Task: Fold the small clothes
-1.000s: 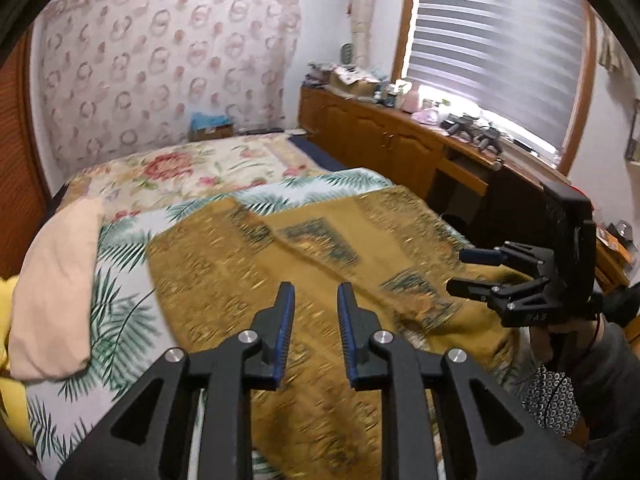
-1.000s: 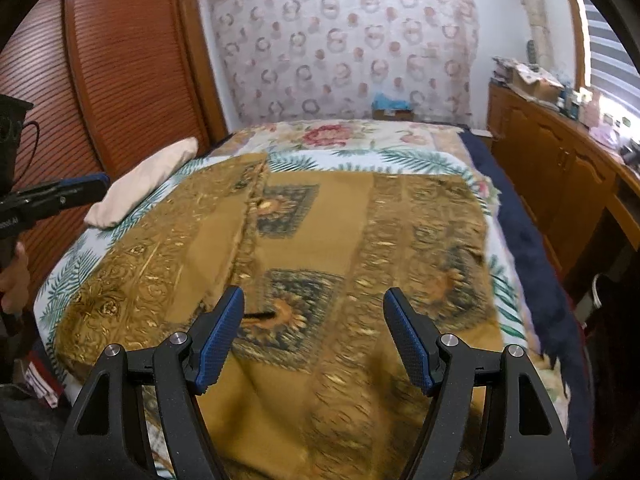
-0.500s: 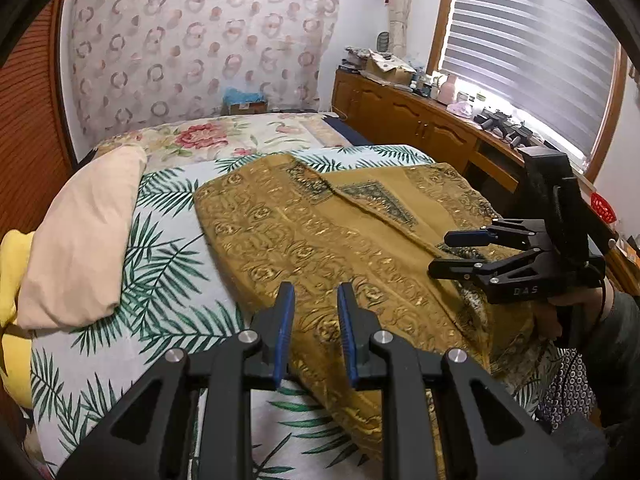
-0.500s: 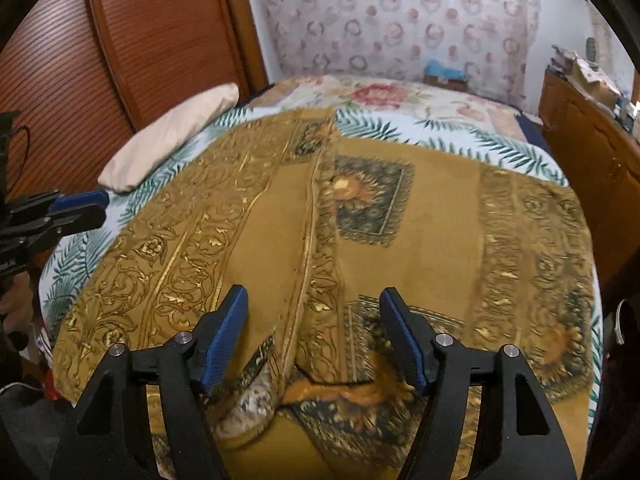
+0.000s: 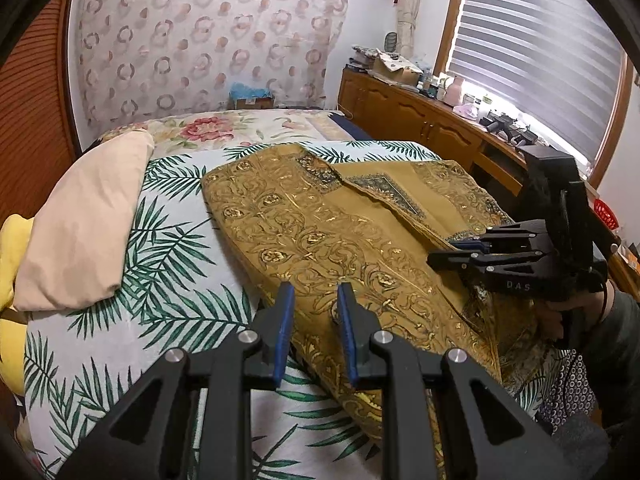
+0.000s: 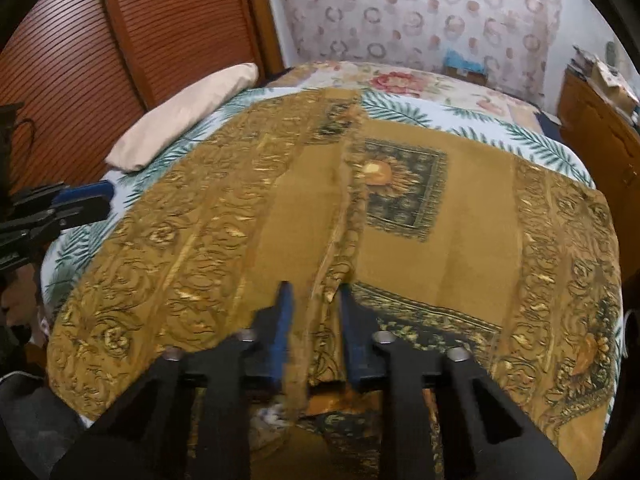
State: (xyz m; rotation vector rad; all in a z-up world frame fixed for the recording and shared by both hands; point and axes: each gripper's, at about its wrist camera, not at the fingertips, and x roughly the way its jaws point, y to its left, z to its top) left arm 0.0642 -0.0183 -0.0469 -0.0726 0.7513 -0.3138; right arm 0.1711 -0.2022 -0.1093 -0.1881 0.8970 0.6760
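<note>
A mustard-gold patterned cloth (image 6: 440,232) lies spread over the bed, its left part folded over along a raised middle edge (image 6: 344,216). My right gripper (image 6: 314,320) has closed on that folded edge at the near side of the cloth. It also shows in the left wrist view (image 5: 460,250). My left gripper (image 5: 314,320) is narrowly open and empty, above the cloth's near left edge (image 5: 304,272). It shows at the left of the right wrist view (image 6: 80,202).
The bed has a palm-leaf sheet (image 5: 168,264) and a floral cover (image 5: 208,128) at the far end. A beige pillow (image 5: 88,220) lies at the left. Wooden cabinets (image 5: 420,120) with clutter run along the right, under a blinded window. A wooden sliding door (image 6: 120,40) stands left.
My right gripper's jaws have closed from wide open onto the cloth's folded middle edge. My left gripper has swung left, toward the cloth's near left edge.
</note>
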